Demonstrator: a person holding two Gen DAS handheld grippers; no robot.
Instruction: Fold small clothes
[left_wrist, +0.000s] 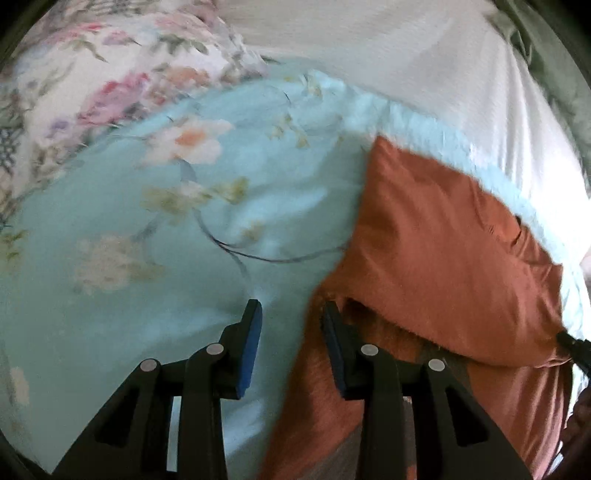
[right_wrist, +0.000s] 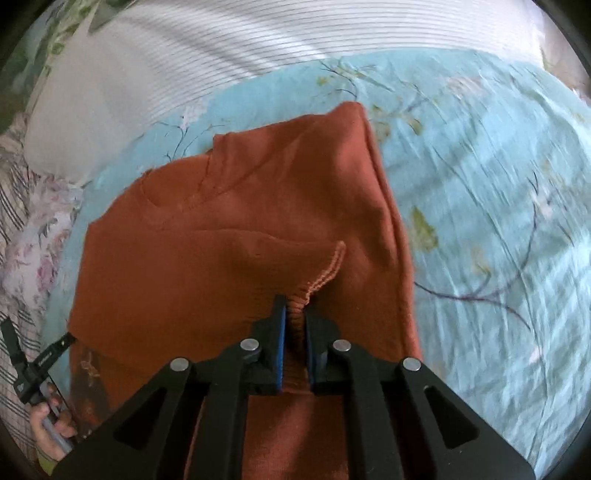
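Observation:
A rust-orange garment (right_wrist: 236, 236) lies partly folded on a light blue floral sheet (right_wrist: 480, 206). My right gripper (right_wrist: 294, 310) is shut on its ribbed hem (right_wrist: 325, 275) and holds that edge lifted over the cloth. In the left wrist view the same garment (left_wrist: 443, 240) fills the right side. My left gripper (left_wrist: 291, 310) is open, with its right finger (left_wrist: 332, 332) at the garment's left edge and its left finger (left_wrist: 251, 332) over the blue sheet (left_wrist: 147, 258). Nothing is between its pads.
A white striped pillow (right_wrist: 207, 48) lies behind the garment. A pink floral cover (left_wrist: 92, 74) lies at the far left. The left gripper's tool and the hand holding it (right_wrist: 48, 424) show at the lower left of the right wrist view.

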